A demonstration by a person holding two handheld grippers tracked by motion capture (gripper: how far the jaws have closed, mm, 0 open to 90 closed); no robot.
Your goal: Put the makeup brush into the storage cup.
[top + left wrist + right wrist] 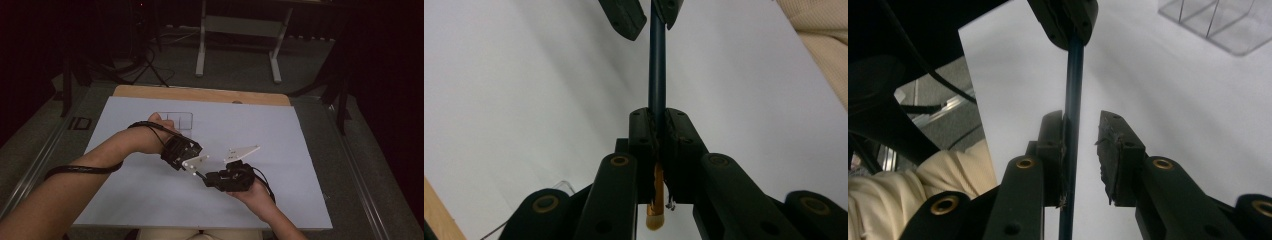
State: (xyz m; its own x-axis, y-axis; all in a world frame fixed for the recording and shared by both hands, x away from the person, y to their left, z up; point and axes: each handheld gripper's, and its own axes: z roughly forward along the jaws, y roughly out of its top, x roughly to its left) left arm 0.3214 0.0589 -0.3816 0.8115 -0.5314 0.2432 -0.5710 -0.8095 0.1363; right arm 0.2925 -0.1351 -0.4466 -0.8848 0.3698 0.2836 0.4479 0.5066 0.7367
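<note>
Left gripper view: thin dark brush (657, 65) clamped in left tongs (657, 131), bristle tip trailing back, above table (524, 100) near its front edge. Right tongs (1082, 131) unclenched around handle, one pad touching, likely for handover. Clear organizer (1220, 25) beyond.

The makeup brush (657, 75) had a smooth, glossy dark handle and copper-toned metal ferrule; matt white paper (280, 135) covered the wooden worktop (200, 94); the organiser (1220, 22) was clear plastic.
</note>
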